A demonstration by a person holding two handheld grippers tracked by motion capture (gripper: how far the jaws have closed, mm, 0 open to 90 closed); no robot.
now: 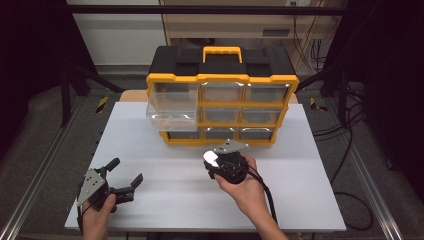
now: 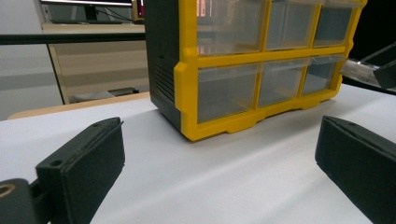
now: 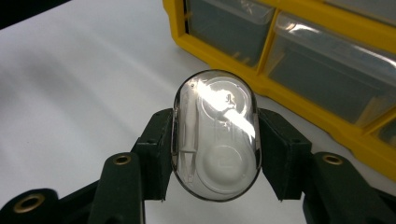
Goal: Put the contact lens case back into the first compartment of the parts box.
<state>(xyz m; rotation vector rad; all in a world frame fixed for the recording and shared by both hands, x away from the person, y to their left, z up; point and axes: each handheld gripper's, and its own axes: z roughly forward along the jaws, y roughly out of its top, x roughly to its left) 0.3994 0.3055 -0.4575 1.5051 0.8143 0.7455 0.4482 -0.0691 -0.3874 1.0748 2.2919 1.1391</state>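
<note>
One capsule case in right tool

Clear oval plastic case with white parts inside, pinched at its two long sides between right gripper jaws, off the table, just in front of the organizer. Yellow-black drawer organizer upright at table's far edge: clear drawers, top-left drawer pulled out, rest shut.

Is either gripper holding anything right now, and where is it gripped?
The right gripper holds a small clear oval case, clamped by its two long sides. The left gripper is open, holding nothing.
</note>
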